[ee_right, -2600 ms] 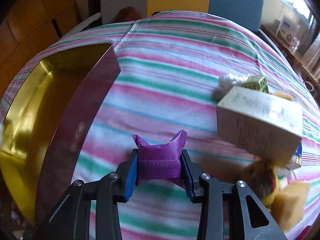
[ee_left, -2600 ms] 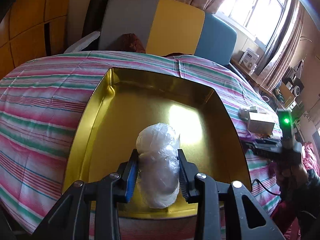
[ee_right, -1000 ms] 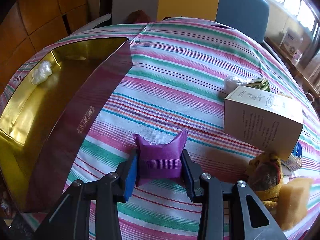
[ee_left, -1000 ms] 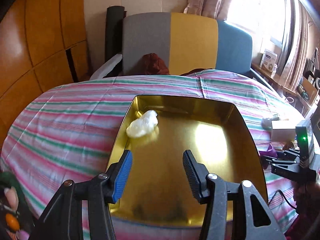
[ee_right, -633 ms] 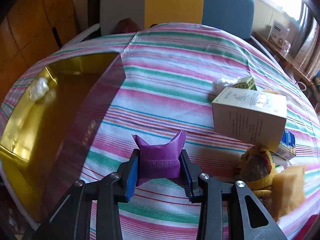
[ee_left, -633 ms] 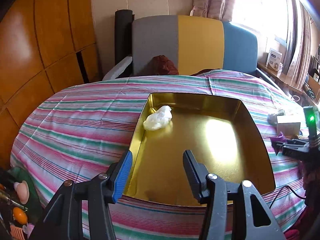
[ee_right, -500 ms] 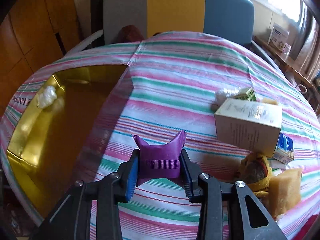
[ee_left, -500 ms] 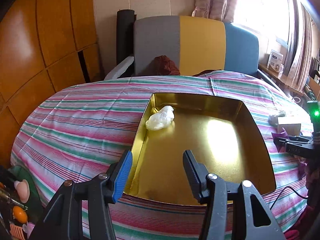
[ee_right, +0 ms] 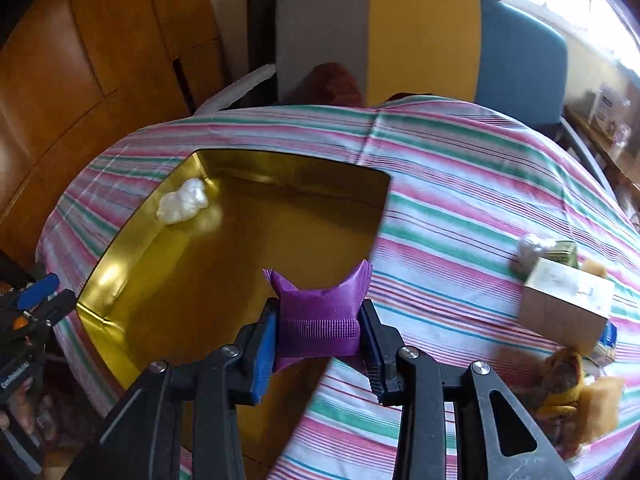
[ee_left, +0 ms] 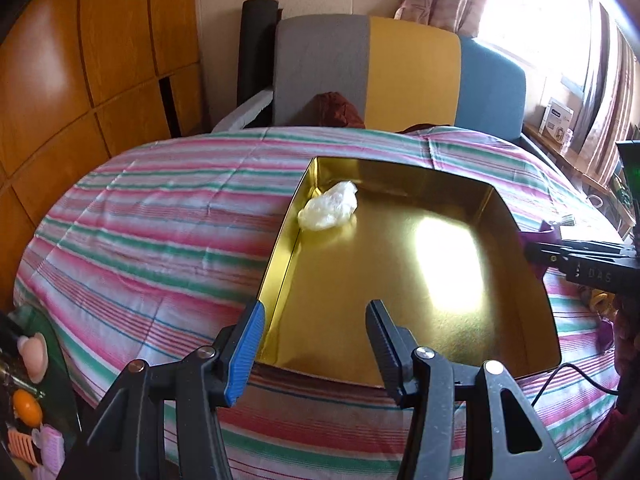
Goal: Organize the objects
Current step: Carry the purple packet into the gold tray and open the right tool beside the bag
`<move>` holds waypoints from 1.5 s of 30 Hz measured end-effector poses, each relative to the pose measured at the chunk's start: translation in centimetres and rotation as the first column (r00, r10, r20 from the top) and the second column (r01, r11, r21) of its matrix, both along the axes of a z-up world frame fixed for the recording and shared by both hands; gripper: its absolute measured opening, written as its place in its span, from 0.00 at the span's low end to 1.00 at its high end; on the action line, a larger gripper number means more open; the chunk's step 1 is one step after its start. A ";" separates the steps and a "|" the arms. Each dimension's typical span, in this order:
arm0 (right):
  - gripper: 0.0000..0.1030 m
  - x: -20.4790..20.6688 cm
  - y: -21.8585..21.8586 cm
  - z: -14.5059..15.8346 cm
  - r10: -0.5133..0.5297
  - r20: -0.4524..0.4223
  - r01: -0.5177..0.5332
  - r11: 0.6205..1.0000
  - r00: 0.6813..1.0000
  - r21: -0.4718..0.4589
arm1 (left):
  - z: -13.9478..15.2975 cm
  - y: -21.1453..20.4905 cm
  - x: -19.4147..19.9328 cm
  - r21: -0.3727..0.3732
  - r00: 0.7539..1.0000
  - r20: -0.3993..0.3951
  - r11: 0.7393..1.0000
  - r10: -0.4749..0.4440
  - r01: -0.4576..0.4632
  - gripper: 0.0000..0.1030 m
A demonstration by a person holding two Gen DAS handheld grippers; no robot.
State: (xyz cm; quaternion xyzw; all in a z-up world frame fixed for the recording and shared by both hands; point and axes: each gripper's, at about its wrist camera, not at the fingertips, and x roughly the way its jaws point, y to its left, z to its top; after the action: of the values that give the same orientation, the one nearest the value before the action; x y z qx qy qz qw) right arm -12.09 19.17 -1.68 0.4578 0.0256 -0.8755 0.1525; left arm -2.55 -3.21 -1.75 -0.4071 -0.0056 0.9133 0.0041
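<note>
My right gripper (ee_right: 318, 330) jaws grip the purple packet (ee_right: 320, 316) over the gold tray (ee_right: 120, 240) right rim. Left gripper (ee_left: 314, 344) jaws stand open, empty, above its near edge. The white bundle (ee_left: 328, 210) lies in the tray's far-left corner; the striped table (ee_left: 160, 240) around it is free.

Right gripper (ee_right: 319, 330) with purple packet (ee_right: 318, 312) now raised over gold tray's (ee_right: 132, 216) edge

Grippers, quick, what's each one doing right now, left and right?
Left gripper: open, holding nothing, above the gold tray.
Right gripper: shut on the purple packet.
</note>
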 end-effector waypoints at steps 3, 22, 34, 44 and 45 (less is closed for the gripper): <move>0.38 -0.5 -2.0 -0.6 0.038 0.028 -0.038 0.999 0.999 -0.001 | -0.3 -0.4 0.1 0.007 1.000 0.011 1.000 0.007 -0.008 0.51; 0.38 -2.9 -12.5 -2.9 0.206 0.117 -0.203 0.978 0.972 -0.039 | -0.5 -3.5 0.5 0.041 0.996 0.023 0.996 0.083 -0.084 0.51; 0.40 -8.9 -20.7 -6.1 0.217 0.162 -0.231 0.970 0.963 0.075 | -0.8 -5.6 0.9 0.066 0.992 0.037 0.990 0.122 -0.124 0.51; 0.71 -7.3 -18.3 -3.1 0.188 0.094 -0.183 0.981 0.978 -0.059 | -0.3 -4.8 1.2 0.057 0.994 0.026 0.992 0.109 -0.111 0.51; 0.71 -6.7 -17.6 -2.8 0.188 0.094 -0.182 0.981 0.978 -0.074 | -0.3 -4.6 1.3 0.055 0.994 0.023 0.993 0.106 -0.107 0.51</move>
State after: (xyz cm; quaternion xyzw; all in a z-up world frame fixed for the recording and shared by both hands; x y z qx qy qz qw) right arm -18.74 1.60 -4.47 0.4918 0.0318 -0.8337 0.2491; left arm -1.23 -7.84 -2.00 -0.4150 -0.0532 0.9076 -0.0333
